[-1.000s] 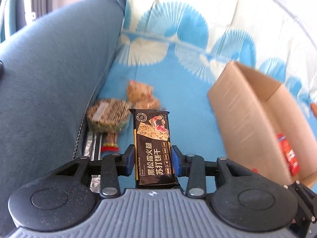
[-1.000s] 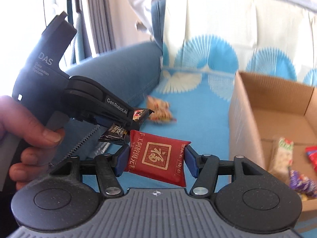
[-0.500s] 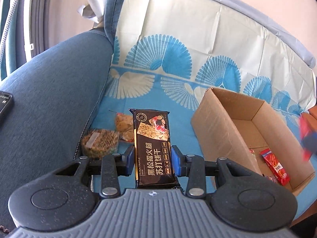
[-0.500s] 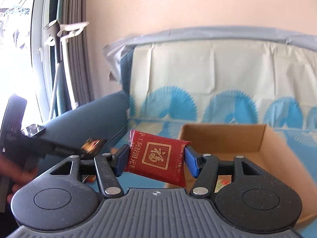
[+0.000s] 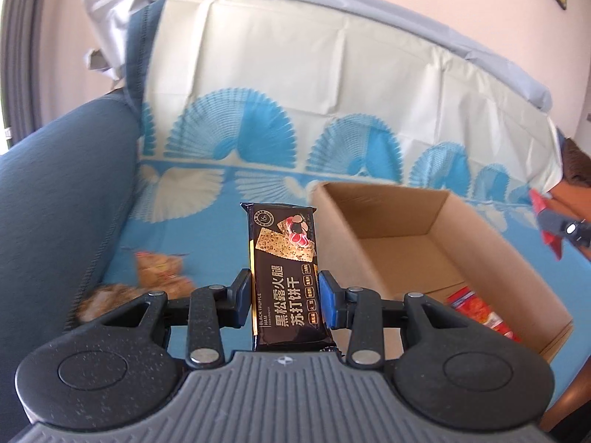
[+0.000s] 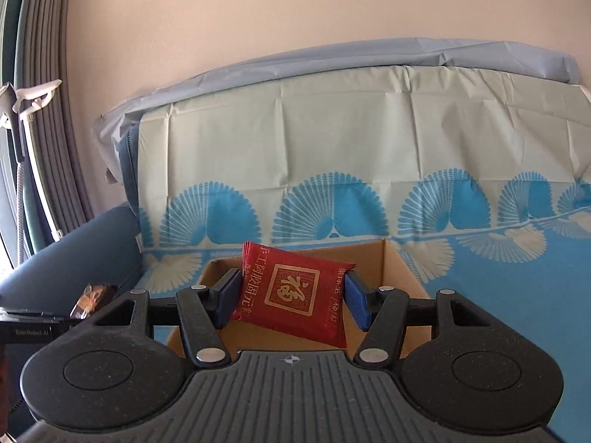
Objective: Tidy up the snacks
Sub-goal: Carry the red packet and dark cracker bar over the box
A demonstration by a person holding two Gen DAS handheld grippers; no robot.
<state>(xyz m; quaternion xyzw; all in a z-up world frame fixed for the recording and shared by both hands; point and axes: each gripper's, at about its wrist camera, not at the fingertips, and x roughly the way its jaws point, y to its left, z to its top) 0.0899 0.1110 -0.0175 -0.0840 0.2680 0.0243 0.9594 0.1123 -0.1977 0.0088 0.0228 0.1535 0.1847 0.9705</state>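
Note:
My left gripper point(image 5: 284, 295) is shut on a black cracker packet point(image 5: 286, 273), held upright above the sofa seat, left of the open cardboard box point(image 5: 498, 258). A red snack point(image 5: 480, 313) lies inside the box. My right gripper point(image 6: 291, 295) is shut on a red packet with a gold seal point(image 6: 295, 295), held in front of and above the box point(image 6: 402, 269). The right gripper's tip with the red packet shows at the right edge of the left wrist view point(image 5: 550, 229). The left gripper and its black packet show at the left edge of the right wrist view point(image 6: 92, 295).
Two loose snacks point(image 5: 159, 269) point(image 5: 107, 295) lie on the blue patterned cover point(image 5: 207, 236) near the blue armrest point(image 5: 55, 203). The sofa back point(image 6: 332, 129) rises behind the box. Curtains point(image 6: 48, 92) hang at the left.
Both grippers have risen and tilted up with their packets. The right gripper has moved right, from beside the left gripper to in front of the box. The loose snacks now sit lower in the left view.

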